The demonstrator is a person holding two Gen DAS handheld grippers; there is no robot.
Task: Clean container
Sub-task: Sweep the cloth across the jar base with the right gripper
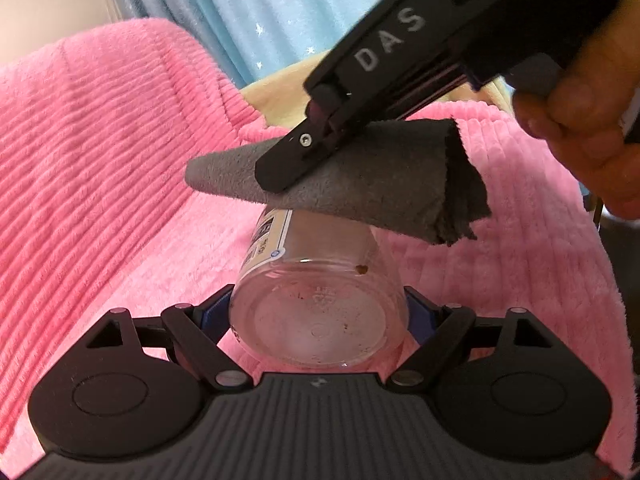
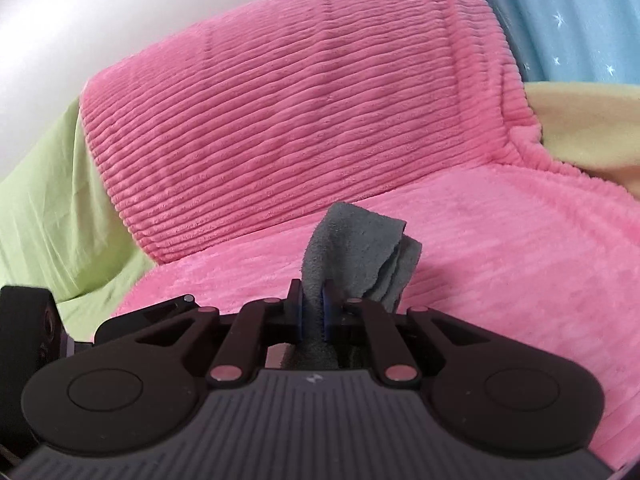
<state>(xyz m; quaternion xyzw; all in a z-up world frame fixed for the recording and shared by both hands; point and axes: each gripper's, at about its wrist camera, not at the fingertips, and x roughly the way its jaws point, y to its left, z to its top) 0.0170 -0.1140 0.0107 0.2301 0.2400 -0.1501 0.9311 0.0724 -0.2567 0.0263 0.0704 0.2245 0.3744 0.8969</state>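
My left gripper [image 1: 320, 304] is shut on a clear plastic container [image 1: 320, 300], held sideways with its round base toward the camera; a white label runs along its upper left side and small brown specks cling inside. My right gripper [image 1: 280, 172] comes in from the upper right, shut on a folded grey cloth [image 1: 360, 176] that lies across the container's upper far side. In the right wrist view the right gripper [image 2: 314, 312] pinches the grey cloth [image 2: 356, 252] between its blue pads; the container is hidden there.
A pink ribbed plush blanket [image 1: 100, 152] covers the sofa seat and back cushion [image 2: 300, 100]. A green sheet [image 2: 40, 200] lies at the left, a pale yellow fabric [image 2: 592, 128] at the right, and a blue star-patterned curtain [image 2: 580, 12] hangs behind.
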